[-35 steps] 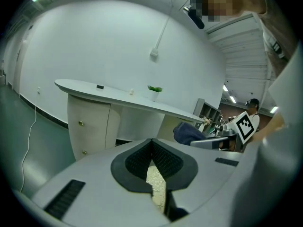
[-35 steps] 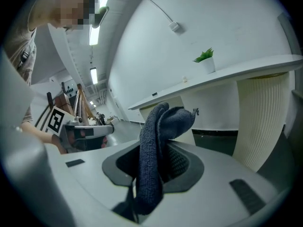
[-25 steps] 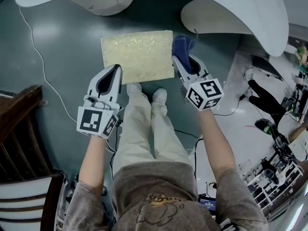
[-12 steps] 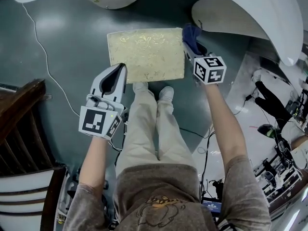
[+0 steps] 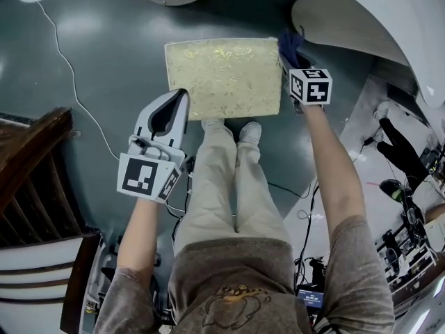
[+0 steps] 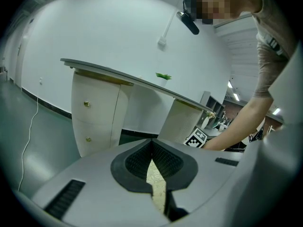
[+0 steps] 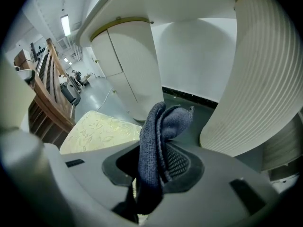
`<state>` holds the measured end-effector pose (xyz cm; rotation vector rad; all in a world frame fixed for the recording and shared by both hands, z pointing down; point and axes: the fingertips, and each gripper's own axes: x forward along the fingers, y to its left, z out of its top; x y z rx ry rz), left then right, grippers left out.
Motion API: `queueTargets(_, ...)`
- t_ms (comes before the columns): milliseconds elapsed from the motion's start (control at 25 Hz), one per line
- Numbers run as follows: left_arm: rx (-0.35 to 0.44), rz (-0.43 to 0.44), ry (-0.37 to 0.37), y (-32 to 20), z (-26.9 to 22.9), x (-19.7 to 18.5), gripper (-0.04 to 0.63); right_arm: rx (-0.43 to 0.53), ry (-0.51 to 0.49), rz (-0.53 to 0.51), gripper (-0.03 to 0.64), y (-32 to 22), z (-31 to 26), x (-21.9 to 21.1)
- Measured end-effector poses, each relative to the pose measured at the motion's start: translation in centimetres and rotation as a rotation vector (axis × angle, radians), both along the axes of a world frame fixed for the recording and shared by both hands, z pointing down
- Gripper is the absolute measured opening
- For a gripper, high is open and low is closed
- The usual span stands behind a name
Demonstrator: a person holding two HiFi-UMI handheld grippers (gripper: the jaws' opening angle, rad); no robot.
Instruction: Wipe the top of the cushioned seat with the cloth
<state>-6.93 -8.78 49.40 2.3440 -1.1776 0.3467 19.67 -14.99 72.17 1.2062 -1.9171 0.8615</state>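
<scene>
The cushioned seat (image 5: 222, 76) is a pale yellow patterned square on the grey floor, just ahead of the person's shoes. My right gripper (image 5: 288, 56) hangs at the seat's right edge, shut on a dark blue cloth (image 5: 290, 42). In the right gripper view the cloth (image 7: 158, 141) bunches up out of the jaws, with the seat (image 7: 97, 132) lower left. My left gripper (image 5: 179, 96) hovers over the seat's near left corner, shut and holding nothing. A sliver of the seat (image 6: 156, 186) shows through the left gripper's closed jaws.
A white desk top (image 5: 375, 12) on ribbed pedestals (image 7: 265, 84) stands beyond and right of the seat. A dark wooden chair (image 5: 35, 179) is at the left. A white cable (image 5: 69, 82) trails over the floor. Cluttered gear (image 5: 403, 186) lies at the right.
My right gripper, with the cloth, has moved forward along the seat's right edge toward its far corner. The left gripper has stayed near the seat's near left corner.
</scene>
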Motion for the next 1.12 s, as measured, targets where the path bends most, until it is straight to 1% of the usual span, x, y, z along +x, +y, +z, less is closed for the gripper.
queueTargets(200,-0.007,-0.017,0.005,-0.3,0.3,-0.5,0.018,-0.017,-0.004,-0.013,0.114,-0.1,0.3,-1.1)
queueTargets(360,-0.009,-0.023,0.008,-0.3,0.5,-0.6,0.018,-0.026,-0.038,-0.053,0.114,-0.1,0.0,-3.3)
queueTargets(680,-0.017,-0.046,0.003,0.1,0.7,-1.8,0.018,-0.041,-0.123,-0.156,0.112,0.2,-0.4,-10.5)
queueTargets(920,-0.022,-0.084,-0.008,0.5,0.7,-3.6,0.018,-0.054,-0.165,-0.237,0.112,0.4,-0.6,-16.5)
queueTargets(1120,-0.03,-0.118,-0.012,0.9,1.1,-5.1,0.018,-0.072,-0.184,-0.273,0.112,0.8,-0.4,-19.9)
